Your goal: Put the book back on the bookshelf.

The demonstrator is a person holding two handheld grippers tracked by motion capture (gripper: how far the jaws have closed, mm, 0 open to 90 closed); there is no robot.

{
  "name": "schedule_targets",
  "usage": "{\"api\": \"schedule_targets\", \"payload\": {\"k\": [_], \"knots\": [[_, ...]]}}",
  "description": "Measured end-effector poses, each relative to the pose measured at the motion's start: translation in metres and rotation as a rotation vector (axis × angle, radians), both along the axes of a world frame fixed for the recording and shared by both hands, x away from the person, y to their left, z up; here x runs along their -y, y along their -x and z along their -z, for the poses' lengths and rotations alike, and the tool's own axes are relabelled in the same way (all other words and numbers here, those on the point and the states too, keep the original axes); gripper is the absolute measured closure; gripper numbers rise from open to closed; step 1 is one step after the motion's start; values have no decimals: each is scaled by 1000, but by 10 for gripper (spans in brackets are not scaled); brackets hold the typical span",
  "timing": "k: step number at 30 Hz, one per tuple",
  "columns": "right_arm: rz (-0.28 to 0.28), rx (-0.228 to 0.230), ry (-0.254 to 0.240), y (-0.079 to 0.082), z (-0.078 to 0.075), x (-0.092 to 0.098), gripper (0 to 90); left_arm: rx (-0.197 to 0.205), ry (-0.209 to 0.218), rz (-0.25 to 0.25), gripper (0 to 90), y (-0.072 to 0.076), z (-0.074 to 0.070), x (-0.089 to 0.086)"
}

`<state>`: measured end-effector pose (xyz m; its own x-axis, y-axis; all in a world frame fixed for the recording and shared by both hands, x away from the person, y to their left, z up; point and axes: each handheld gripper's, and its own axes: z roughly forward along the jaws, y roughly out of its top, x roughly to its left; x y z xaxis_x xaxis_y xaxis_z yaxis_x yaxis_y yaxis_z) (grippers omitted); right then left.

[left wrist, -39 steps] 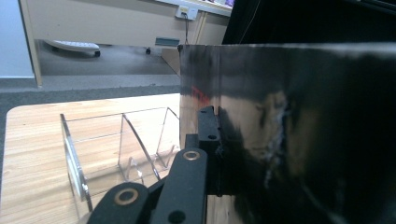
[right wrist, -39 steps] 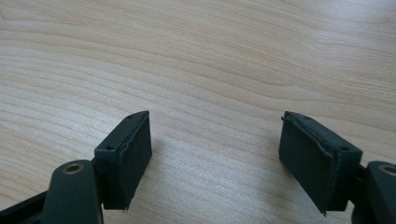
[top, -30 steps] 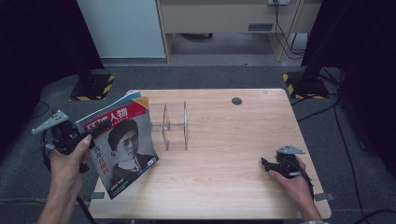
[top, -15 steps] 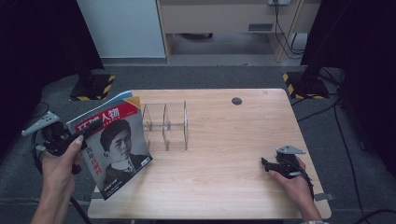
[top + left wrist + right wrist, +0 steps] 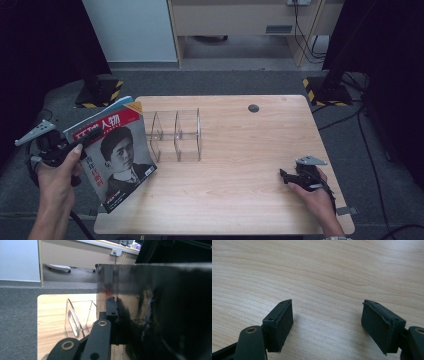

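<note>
A glossy magazine (image 5: 112, 152) with a red title band and a black-and-white portrait on its cover is held tilted, nearly upright, over the left edge of the pale wooden tabletop (image 5: 240, 180), its lower corner low over the boards near the front left corner. It is pinched at its left edge by the left claw (image 5: 70, 148), whose jaws are pressed together on the pages; in the left gripper view the dark, shiny back cover (image 5: 155, 312) is seen gripped against the black pad (image 5: 111, 312). Just to the right of the magazine, a clear acrylic rack (image 5: 176, 135) with upright dividers is seen standing on the tabletop, apart from the cover. Farther back, a small dark round disc (image 5: 253, 108) is set into the boards. Well apart, near the front right corner, the right claw (image 5: 286, 176) is rested on the wood with its jaws spread and nothing between them, bare grain (image 5: 327, 315) being seen in the gap.
</note>
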<state>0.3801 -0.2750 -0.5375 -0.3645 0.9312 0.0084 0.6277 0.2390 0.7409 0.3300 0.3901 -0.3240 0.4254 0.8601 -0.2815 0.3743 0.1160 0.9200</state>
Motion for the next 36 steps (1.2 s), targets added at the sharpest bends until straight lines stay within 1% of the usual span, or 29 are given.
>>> {"api": "schedule_targets", "payload": {"k": [2, 4, 11, 18, 26, 36], "knots": [[0, 0, 0, 0, 0, 0, 256, -3, 1, -3, 865, -2, 0, -1], [0, 0, 0, 0, 0, 0, 256, -6, -7, -6, 865, -3, 0, -1], [-1, 0, 0, 0, 0, 0, 257, 2, -6, -12, 865, -9, -4, -1], [-1, 0, 0, 0, 0, 0, 257, 8, -25, -14, 864, -16, -6, 3], [-1, 2, 1, 0, 0, 0, 256, 4, -28, -22, 865, -24, -4, 5], [1, 2, -1, 0, 0, 0, 257, 5, -21, -43, 865, -27, -5, -1]]}}
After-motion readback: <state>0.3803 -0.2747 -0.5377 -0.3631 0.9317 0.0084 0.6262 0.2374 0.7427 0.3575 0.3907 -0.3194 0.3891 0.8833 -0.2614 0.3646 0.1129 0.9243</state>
